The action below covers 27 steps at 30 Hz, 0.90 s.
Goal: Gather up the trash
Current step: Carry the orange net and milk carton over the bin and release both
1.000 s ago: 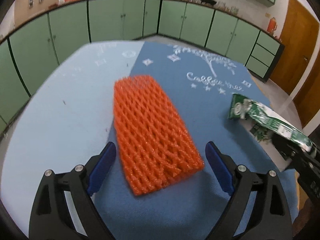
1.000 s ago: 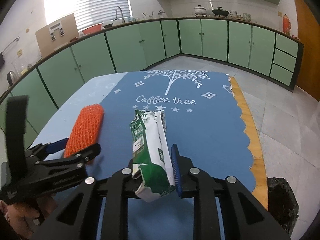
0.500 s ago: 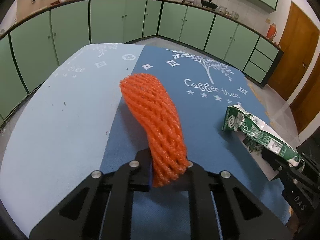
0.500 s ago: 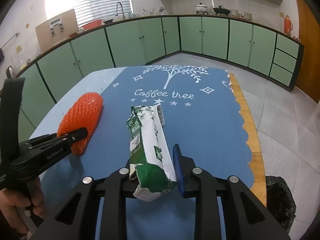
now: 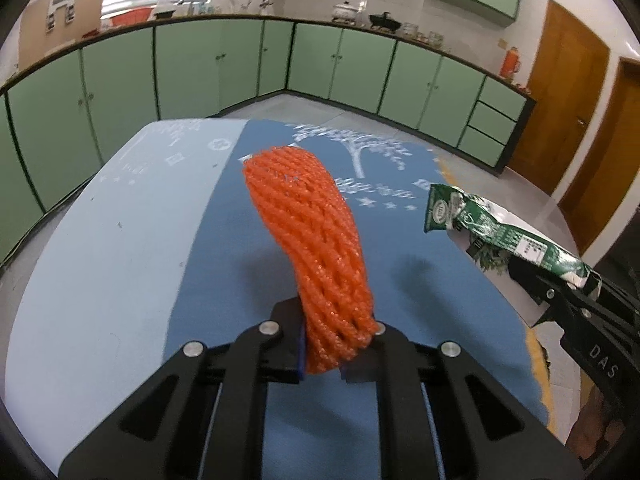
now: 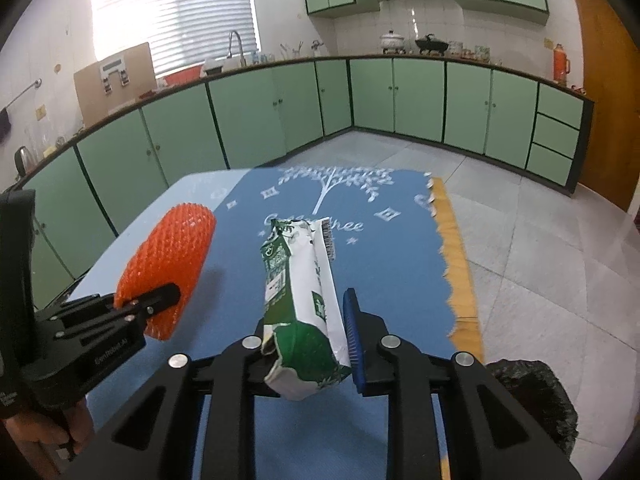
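Observation:
My left gripper point(image 5: 338, 354) is shut on an orange foam fruit net point(image 5: 312, 240) and holds it up off the blue table point(image 5: 120, 248). The net also shows in the right wrist view point(image 6: 172, 264), pinched in the left gripper point(image 6: 160, 304). My right gripper point(image 6: 308, 356) is shut on a crushed green and white carton point(image 6: 298, 288), held above the table. The carton also shows at the right of the left wrist view point(image 5: 500, 236), with the right gripper point(image 5: 532, 280) under it.
A black trash bag point(image 6: 536, 396) sits on the floor just past the table's right edge. The blue tablecloth point(image 6: 384, 256) has a yellow scalloped border on the right. Green cabinets point(image 6: 280, 108) line the far walls.
My left gripper closed on the orange net, which lay flat on the table, and lifted it. My right gripper rose a little with the carton still held.

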Each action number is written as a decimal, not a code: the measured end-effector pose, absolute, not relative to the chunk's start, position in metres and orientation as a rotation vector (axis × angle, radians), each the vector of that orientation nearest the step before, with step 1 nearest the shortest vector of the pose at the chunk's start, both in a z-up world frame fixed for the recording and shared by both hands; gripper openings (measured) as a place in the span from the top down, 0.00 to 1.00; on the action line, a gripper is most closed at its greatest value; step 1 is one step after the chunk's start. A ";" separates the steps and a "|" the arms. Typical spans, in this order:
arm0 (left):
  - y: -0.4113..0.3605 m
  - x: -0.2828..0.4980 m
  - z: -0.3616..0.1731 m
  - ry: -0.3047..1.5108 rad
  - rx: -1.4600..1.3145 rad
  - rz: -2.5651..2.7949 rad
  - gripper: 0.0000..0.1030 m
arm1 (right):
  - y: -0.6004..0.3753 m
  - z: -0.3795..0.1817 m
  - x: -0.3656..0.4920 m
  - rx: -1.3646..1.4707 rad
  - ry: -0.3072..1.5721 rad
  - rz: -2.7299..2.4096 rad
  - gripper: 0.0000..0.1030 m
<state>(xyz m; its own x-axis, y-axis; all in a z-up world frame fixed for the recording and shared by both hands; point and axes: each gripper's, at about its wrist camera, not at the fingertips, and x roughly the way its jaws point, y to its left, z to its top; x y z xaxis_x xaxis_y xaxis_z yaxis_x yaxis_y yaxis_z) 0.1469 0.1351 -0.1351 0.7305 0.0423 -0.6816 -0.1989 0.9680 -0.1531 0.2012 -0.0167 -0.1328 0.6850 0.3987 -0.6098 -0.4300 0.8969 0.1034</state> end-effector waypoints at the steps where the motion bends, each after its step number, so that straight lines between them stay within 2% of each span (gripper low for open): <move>1: 0.128 0.146 -0.131 0.734 -0.216 0.118 0.90 | -0.022 -0.129 0.199 -0.045 0.664 0.459 0.78; 11: 0.049 0.145 -0.112 0.706 -0.161 -0.071 0.91 | -0.103 -0.103 0.175 0.025 0.616 0.336 0.78; 27: -0.096 0.158 -0.120 0.734 -0.049 -0.407 0.91 | -0.251 -0.114 0.135 0.109 0.628 0.024 0.79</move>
